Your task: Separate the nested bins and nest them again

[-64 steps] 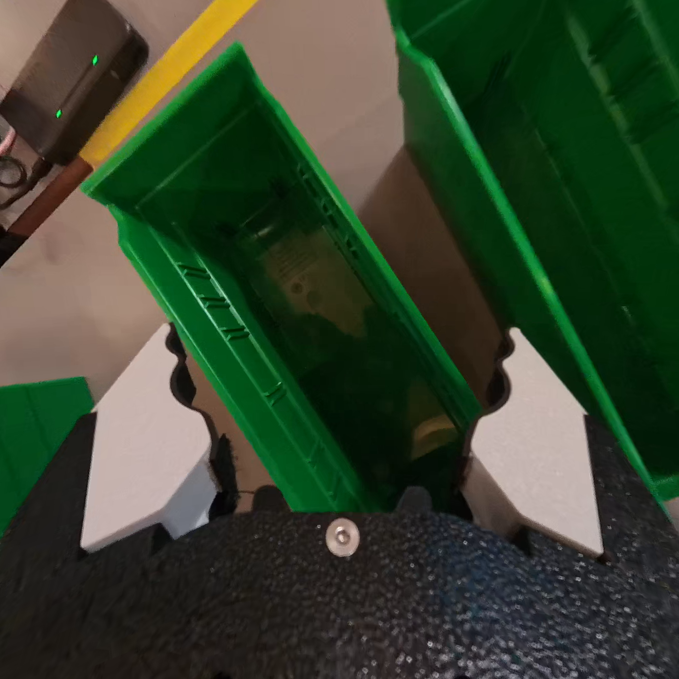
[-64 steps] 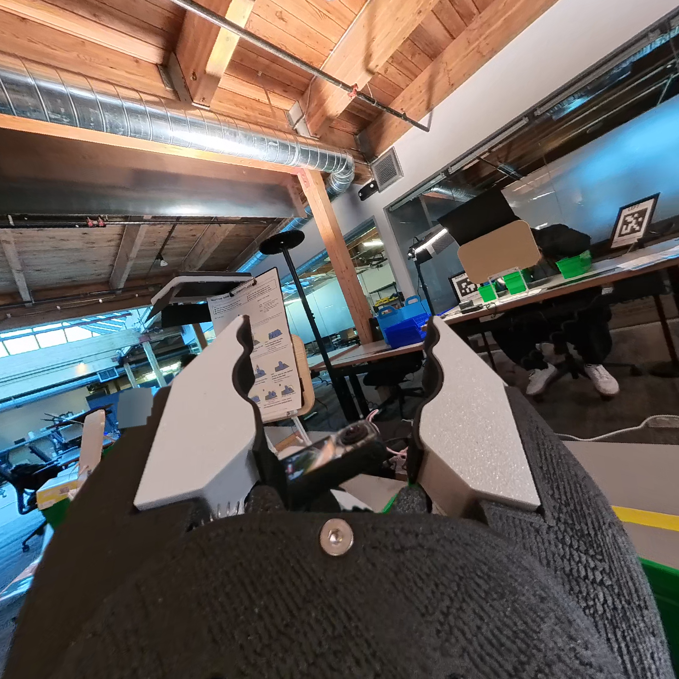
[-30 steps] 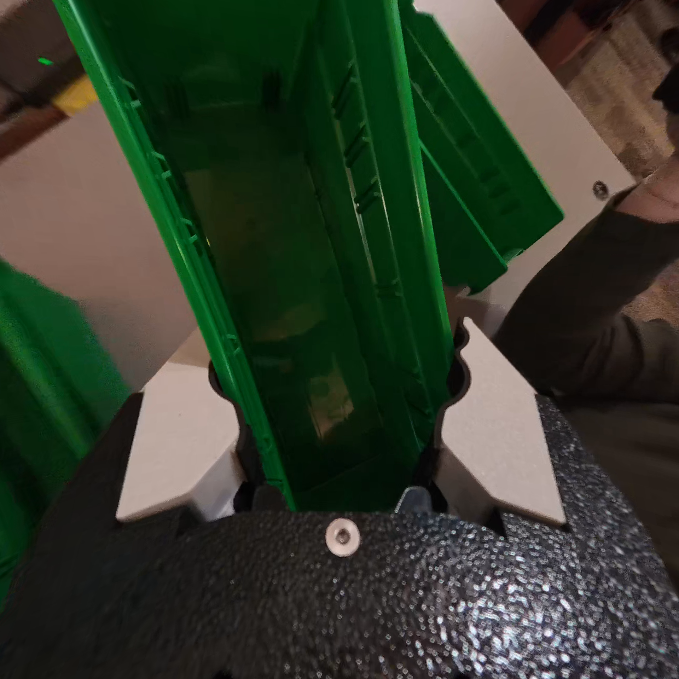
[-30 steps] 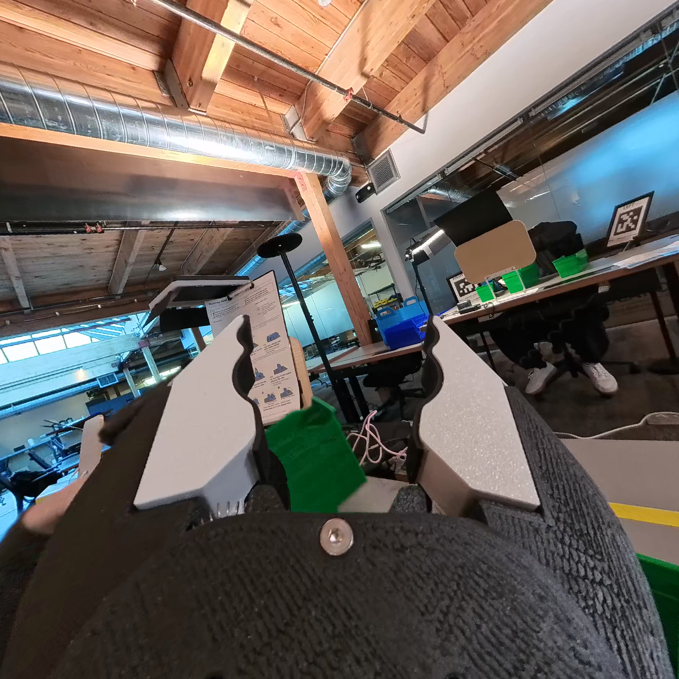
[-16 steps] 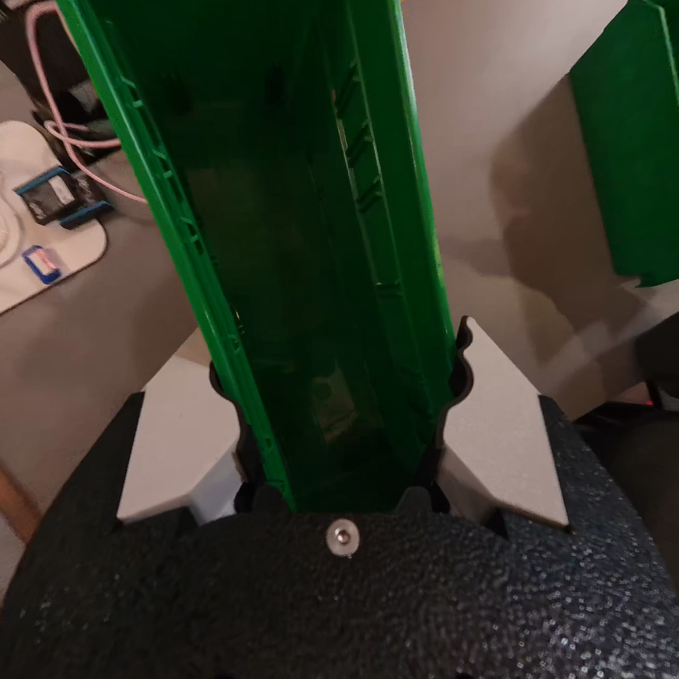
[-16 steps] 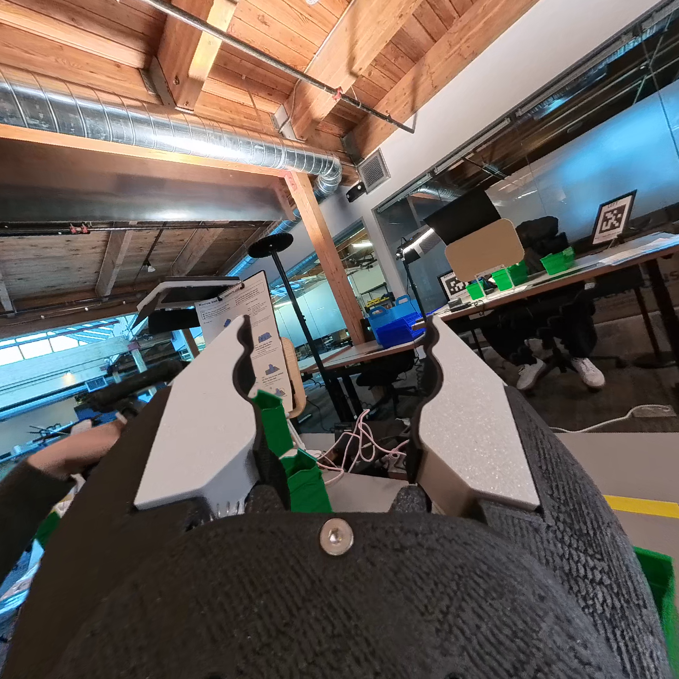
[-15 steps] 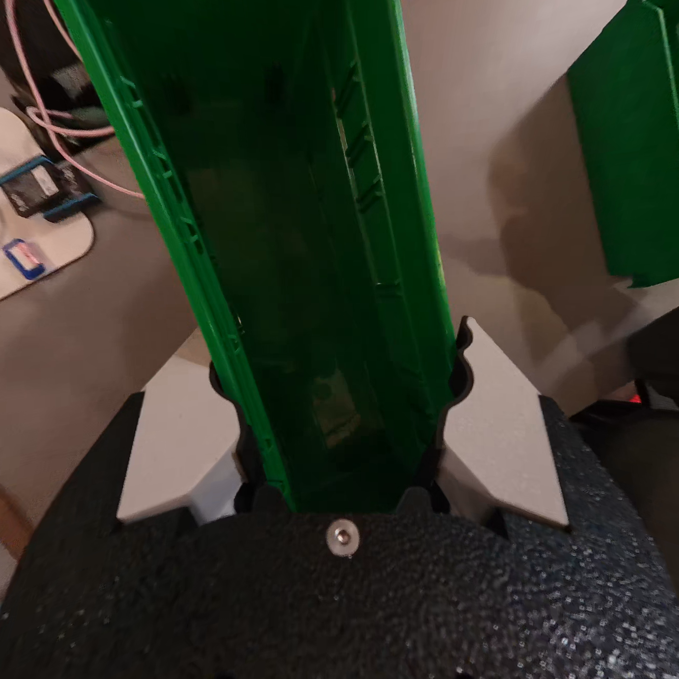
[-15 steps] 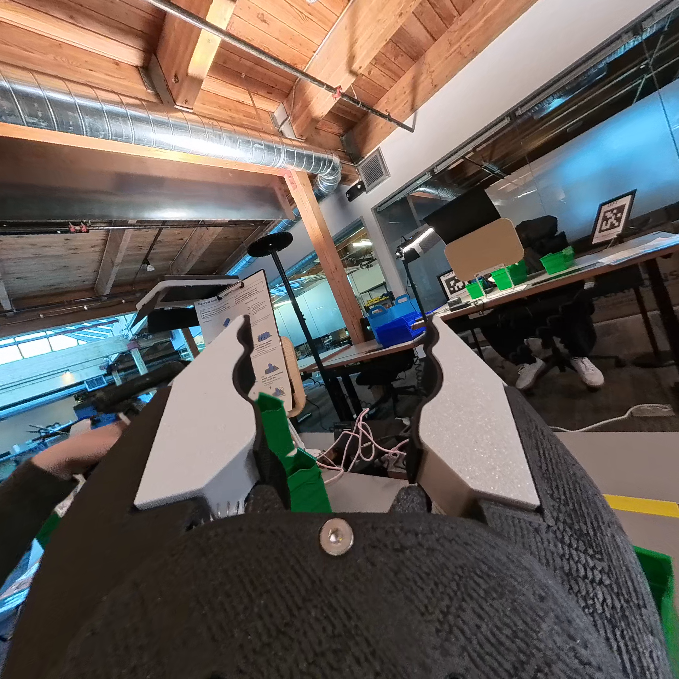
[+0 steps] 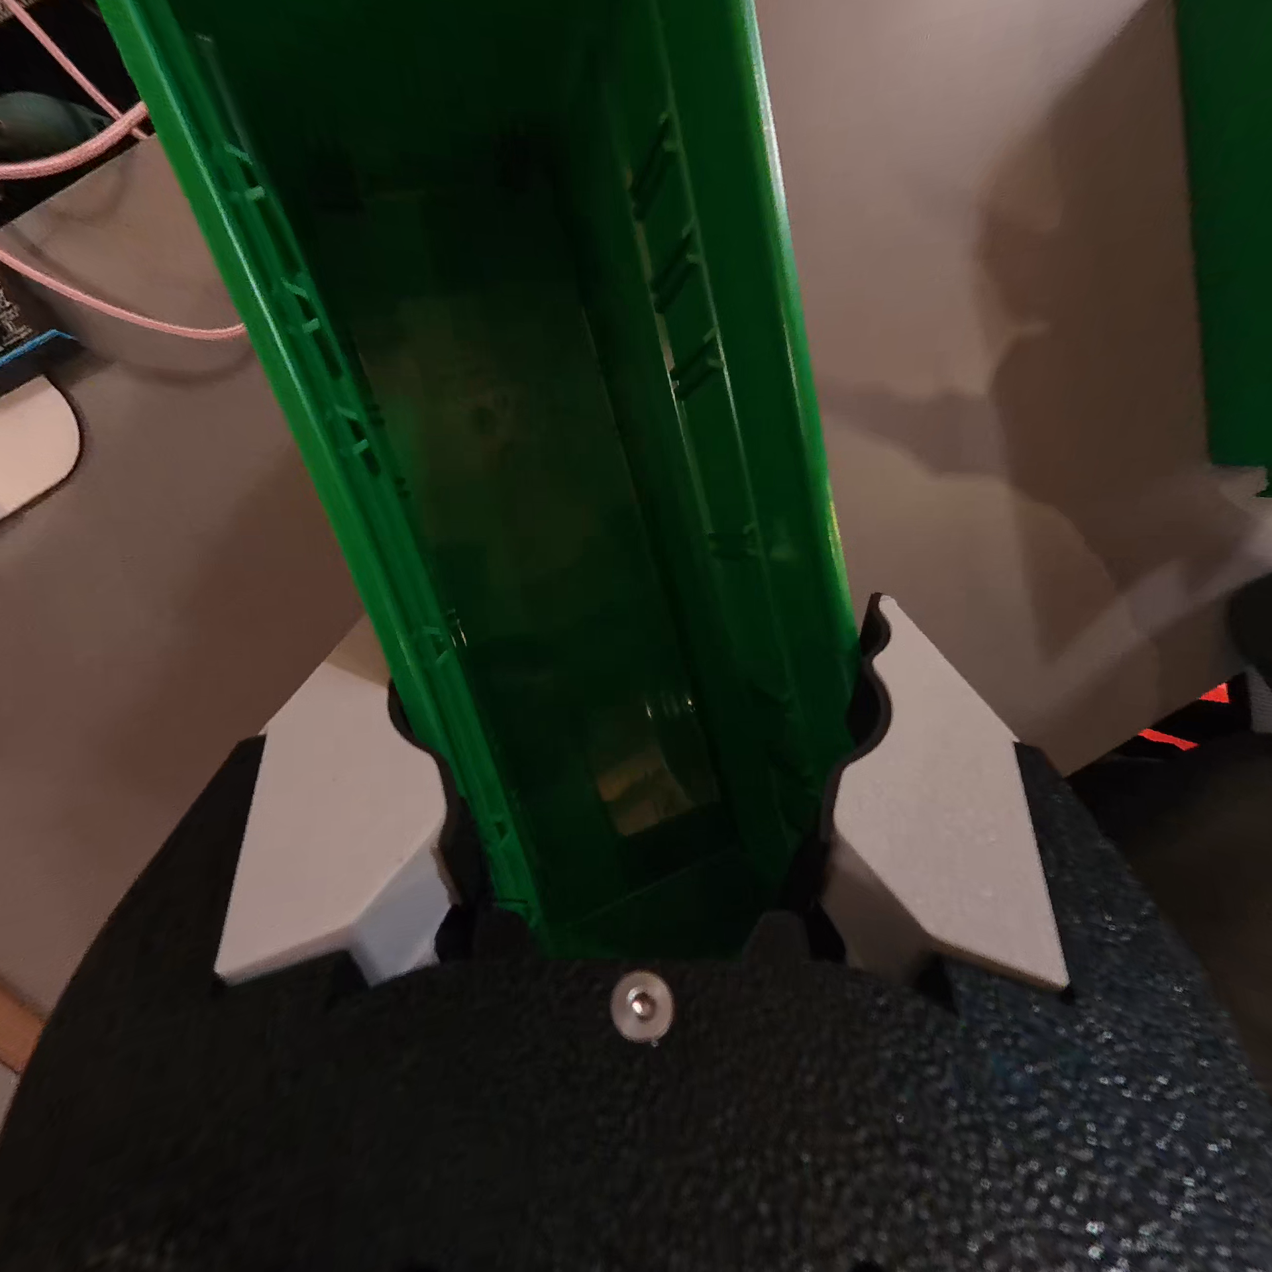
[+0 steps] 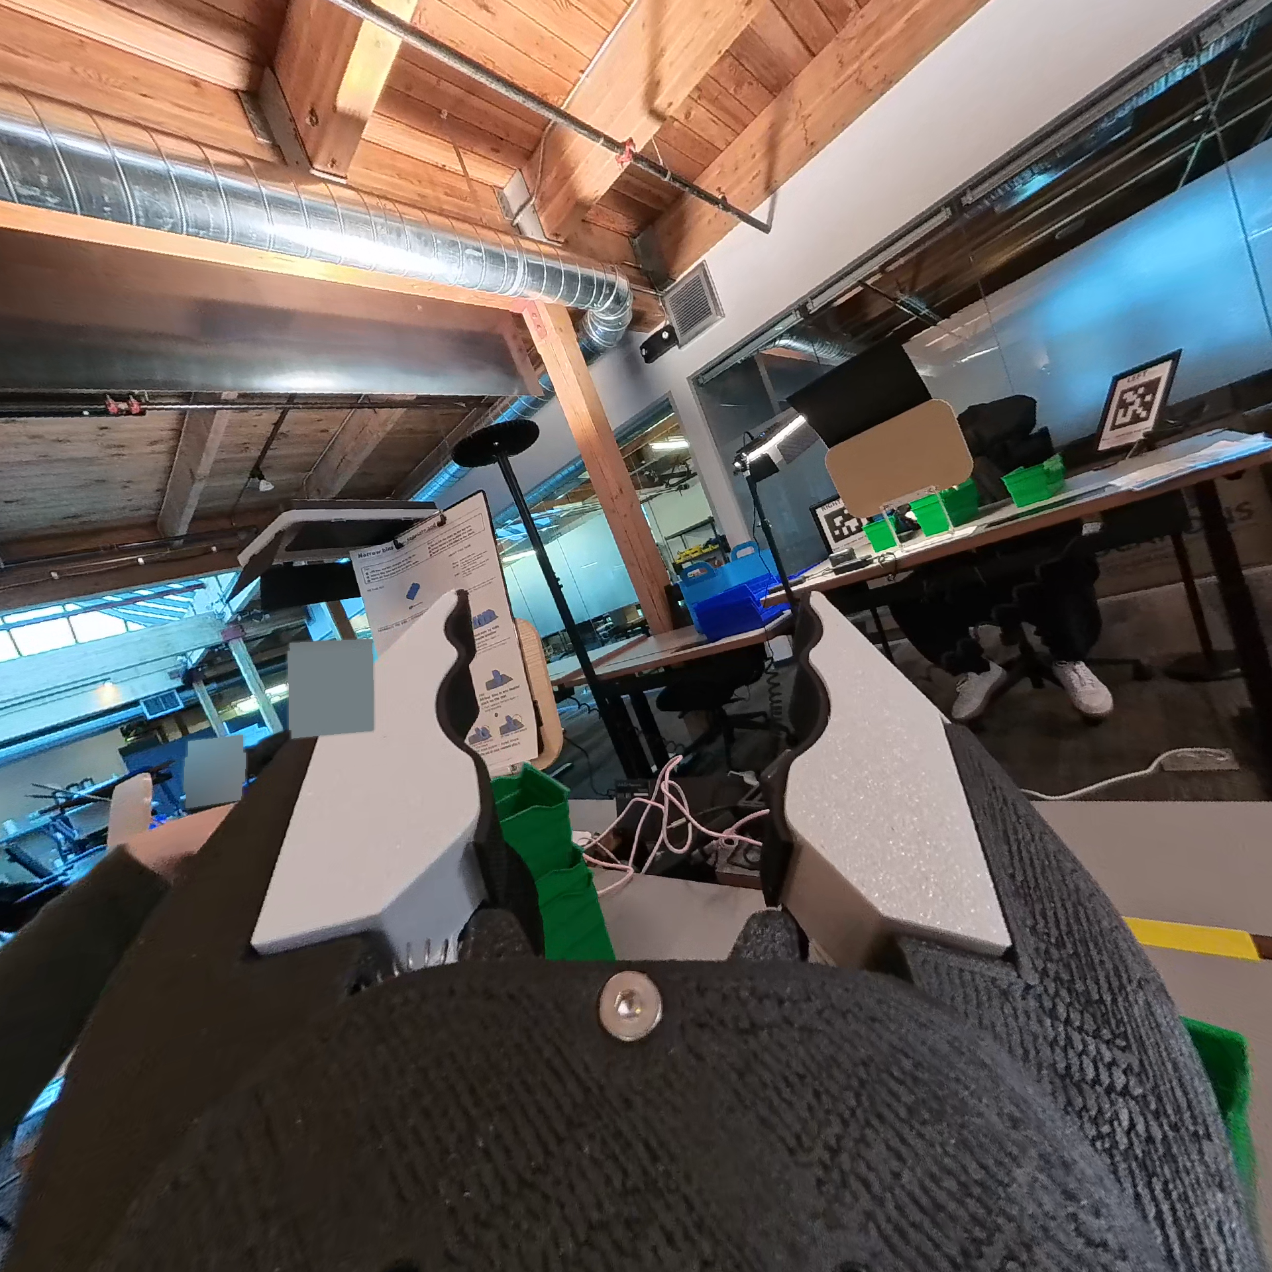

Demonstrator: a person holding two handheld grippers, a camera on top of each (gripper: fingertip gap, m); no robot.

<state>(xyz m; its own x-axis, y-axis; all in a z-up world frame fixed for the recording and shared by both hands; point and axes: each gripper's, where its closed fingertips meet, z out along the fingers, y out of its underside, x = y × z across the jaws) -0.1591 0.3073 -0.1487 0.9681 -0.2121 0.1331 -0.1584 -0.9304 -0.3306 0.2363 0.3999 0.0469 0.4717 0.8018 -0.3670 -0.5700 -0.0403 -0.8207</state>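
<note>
Firmly held: ribbed green plastic bin (image 9: 523, 427).

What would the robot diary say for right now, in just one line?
left gripper: shut on narrow green bin | right gripper: open, holding nothing | second green bin: at right edge, apart | stage: bins separated

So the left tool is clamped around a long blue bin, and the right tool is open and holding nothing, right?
Not quite: the bin clamped in the left tool is green, not blue, as the left wrist view shows. The rest stands: the right tool is open and holds nothing.
</note>
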